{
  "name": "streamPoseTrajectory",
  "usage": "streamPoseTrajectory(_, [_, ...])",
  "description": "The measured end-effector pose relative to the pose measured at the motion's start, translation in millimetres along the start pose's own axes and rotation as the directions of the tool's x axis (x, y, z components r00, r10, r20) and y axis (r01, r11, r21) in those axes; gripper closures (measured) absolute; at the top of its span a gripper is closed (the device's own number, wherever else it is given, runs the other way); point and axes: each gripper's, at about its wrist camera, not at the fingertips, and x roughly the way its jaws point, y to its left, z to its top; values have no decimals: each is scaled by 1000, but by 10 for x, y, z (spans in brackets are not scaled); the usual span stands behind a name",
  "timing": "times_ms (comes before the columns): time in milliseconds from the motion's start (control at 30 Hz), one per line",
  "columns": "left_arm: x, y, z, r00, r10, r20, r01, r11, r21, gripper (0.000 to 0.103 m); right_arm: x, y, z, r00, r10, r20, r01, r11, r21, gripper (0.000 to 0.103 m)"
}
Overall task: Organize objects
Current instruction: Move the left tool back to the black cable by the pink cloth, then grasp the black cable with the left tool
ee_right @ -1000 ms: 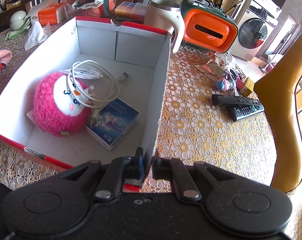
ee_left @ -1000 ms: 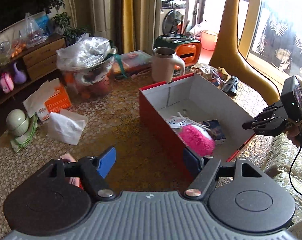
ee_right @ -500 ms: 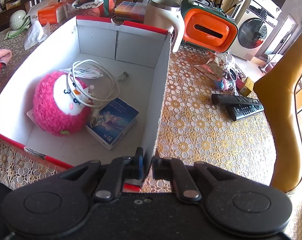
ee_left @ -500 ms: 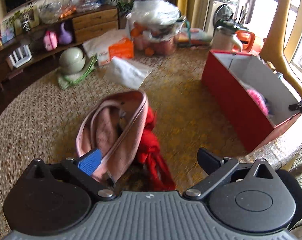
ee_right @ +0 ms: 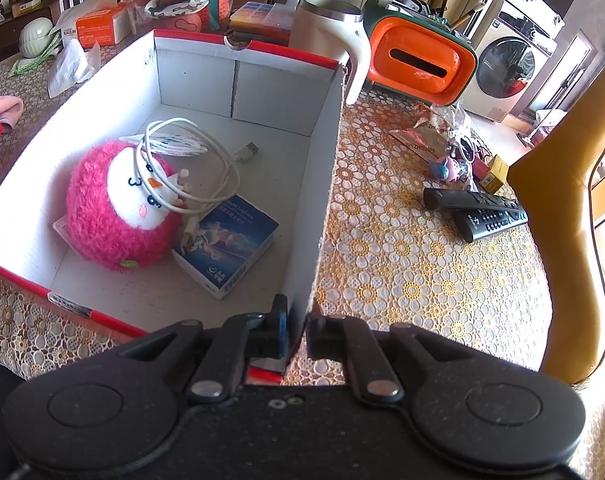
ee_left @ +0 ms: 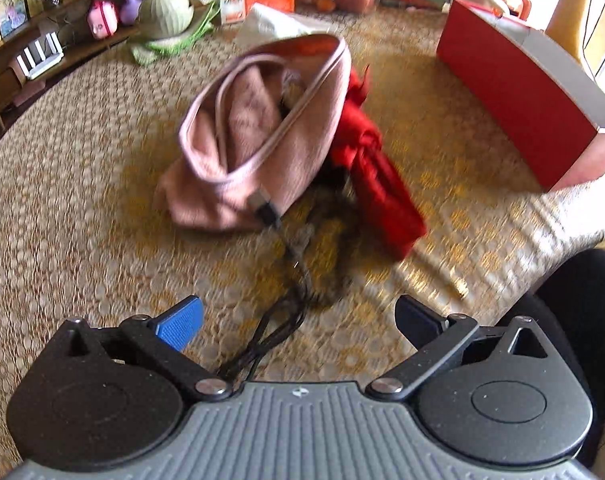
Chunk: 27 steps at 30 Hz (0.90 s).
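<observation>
Pink pouch (ee_left: 238,160): left wrist view mainly.

Left wrist: steep down-look, close over pink bag (ee_left: 258,136). Right wrist: down-look at box wall (ee_right: 322,184), very near. Shared: red box (ee_left: 518,92), tablecloth (ee_right: 414,272).

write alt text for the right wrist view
The right tool is shut on the near wall of an open red box. Inside lie a pink plush, a white cable and a blue booklet; two remotes lie on the tablecloth beside it.
</observation>
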Motion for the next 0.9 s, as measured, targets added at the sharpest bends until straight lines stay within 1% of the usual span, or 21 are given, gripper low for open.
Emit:
streamPoseTrajectory(167, [58, 168, -160, 1000, -27, -6, 27, 1000, -6, 0, 0, -1, 0, 1000, 0, 0, 0, 1000, 0, 94])
streamPoseTrajectory(300, [115, 308, -248, 999, -43, -20, 43, 998, -39, 1, 0, 0, 3, 1000, -1, -1, 1, 1000, -1, 94])
streamPoseTrajectory(367, [117, 339, -263, 999, -37, -14, 36, 998, -55, 2, 0, -2, 2, 1000, -1, -1, 1, 1000, -1, 94])
streamPoseTrajectory(433, [121, 368, -284, 999, -45, -6, 45, 997, -66, 8, 0, 0, 4, 1000, -1, -1, 1, 1000, -1, 93])
streamPoseTrajectory(500, [138, 385, -295, 999, -37, -15, 36, 997, -73, 28, 0, 1, 3, 1000, -1, -1, 1, 1000, -2, 93])
streamPoseTrajectory(533, [128, 378, -294, 1000, -24, -10, 23, 998, -64, 32, -2, 2, 3, 1000, -2, -1, 2, 1000, -3, 94])
streamPoseTrajectory(633, [109, 371, -291, 1000, -23, -3, 23, 998, -55, 47, -5, 4, 1, 1000, -3, -2, 3, 1000, -3, 94])
streamPoseTrajectory(667, [103, 365, -289, 1000, -22, -3, 22, 999, -46, 54, -5, 4, 2, 1000, -3, -2, 3, 1000, -3, 93])
streamPoseTrajectory(700, [102, 348, -287, 1000, -12, -7, 12, 1000, -29, 59, -5, 5, 1, 1000, -3, -1, 3, 1000, -3, 93])
streamPoseTrajectory(767, [100, 306, -286, 1000, 3, -13, -3, 1000, 6, 66, -4, 7, 3, 1000, -2, -2, 2, 1000, -3, 93])
streamPoseTrajectory(800, [96, 288, -286, 1000, 1, -15, -1, 1000, 17, 77, -3, 7, 3, 1000, -2, -1, 2, 1000, -3, 93])
streamPoseTrajectory(833, [90, 267, -284, 1000, 5, -12, -5, 1000, 27, 82, -5, 6, 2, 1000, -3, -1, 3, 1000, -3, 93])
streamPoseTrajectory(900, [79, 220, -276, 1000, 8, -9, -7, 999, 38, 88, -3, 8, 3, 1000, -3, -1, 3, 1000, -3, 94])
